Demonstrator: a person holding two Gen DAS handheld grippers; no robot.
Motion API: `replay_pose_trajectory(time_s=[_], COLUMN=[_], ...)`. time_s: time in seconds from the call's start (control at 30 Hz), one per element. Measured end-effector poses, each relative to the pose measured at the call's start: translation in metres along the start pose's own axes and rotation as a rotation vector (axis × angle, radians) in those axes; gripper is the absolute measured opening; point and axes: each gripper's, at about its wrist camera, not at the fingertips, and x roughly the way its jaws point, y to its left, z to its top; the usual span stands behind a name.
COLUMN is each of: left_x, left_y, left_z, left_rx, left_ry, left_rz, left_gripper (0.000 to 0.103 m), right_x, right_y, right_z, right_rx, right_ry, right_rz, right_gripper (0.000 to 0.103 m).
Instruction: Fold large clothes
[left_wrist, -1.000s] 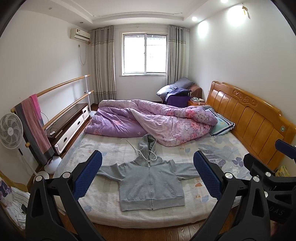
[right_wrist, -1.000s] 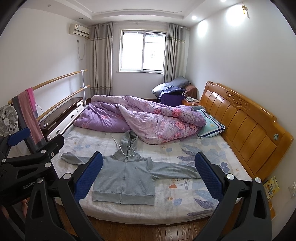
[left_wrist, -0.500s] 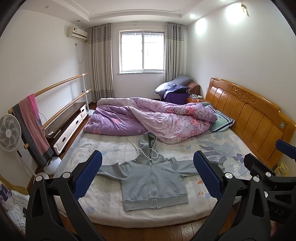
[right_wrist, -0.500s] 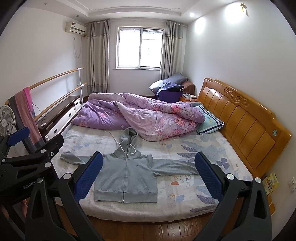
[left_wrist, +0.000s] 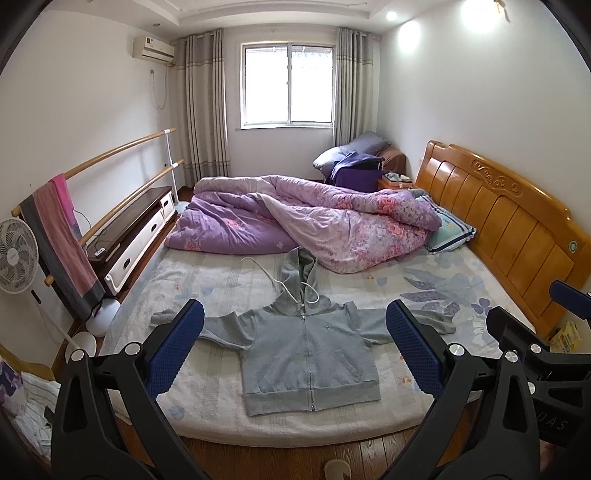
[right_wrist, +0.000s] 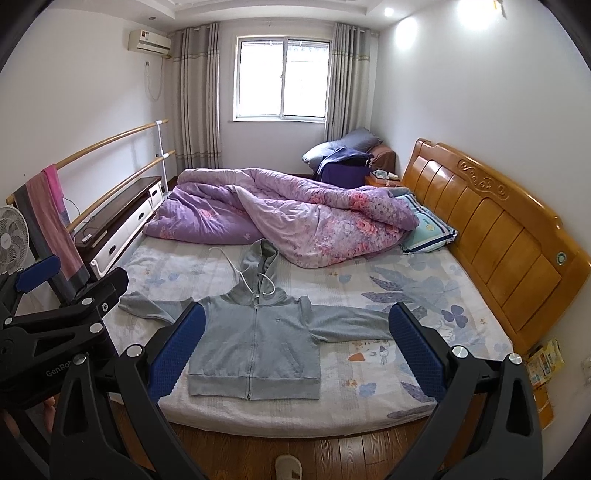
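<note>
A grey zip-up hoodie (left_wrist: 308, 354) lies flat and face up on the bed, sleeves spread to both sides, hood toward the quilt. It also shows in the right wrist view (right_wrist: 255, 343). My left gripper (left_wrist: 293, 341) is open and empty, held in the air in front of the bed's near edge. My right gripper (right_wrist: 295, 341) is open and empty too, at about the same height and distance, to the right of the left one. Neither touches the hoodie.
The bed (left_wrist: 221, 413) carries a rumpled purple floral quilt (left_wrist: 306, 225) at the back and a pillow (left_wrist: 448, 230) by the wooden headboard (left_wrist: 513, 229). A low TV cabinet (left_wrist: 129, 236), wooden rails with a hanging towel (left_wrist: 59, 236) and a fan (left_wrist: 16, 254) stand left. A slipper (right_wrist: 288, 467) lies on the floor.
Both grippers tilted slightly downward, so the bed and hoodie sit higher in view and more floor shows. The hoodie has not moved. Both jaws stayed open.
</note>
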Motion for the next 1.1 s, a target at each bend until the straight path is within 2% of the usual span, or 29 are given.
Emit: replay_pose_trajectory(time_s=[0.13, 0.43, 0.63, 0.83, 1.0, 1.1], left_x=[0.033, 0.125, 0.182, 0.238, 0.292, 0.332], left_y=[-0.01, -0.04, -0.043, -0.025, 0.002, 0.028], left_z=[0.012, 0.051, 0.066, 0.066, 0.066, 0.068], left_rx=[-0.008, -0.044, -0.065, -0.077, -0.089, -0.084], left_ry=[0.011, 0.09, 0.153, 0.234, 0.301, 0.348], left_rz=[0.027, 0.056, 0.072, 0.082, 0.051, 0.005], left_gripper=[0.098, 0.098, 0.098, 0.098, 0.098, 0.098], right_x=[0.036, 0.121, 0.172, 0.223, 0.271, 0.299], right_y=[-0.012, -0.038, -0.044, -0.03, -0.007, 0.013], right_z=[0.015, 0.058, 0.073, 0.079, 0.086, 0.088], right_rx=[-0.01, -0.044, -0.058, -0.065, -0.063, -0.049], right_ry=[0.012, 0.071, 0.121, 0.195, 0.252, 0.289], right_rz=[0.025, 0.066, 0.091, 0.108, 0.093, 0.076], right_gripper=[0.096, 0.096, 0.096, 0.096, 0.096, 0.096])
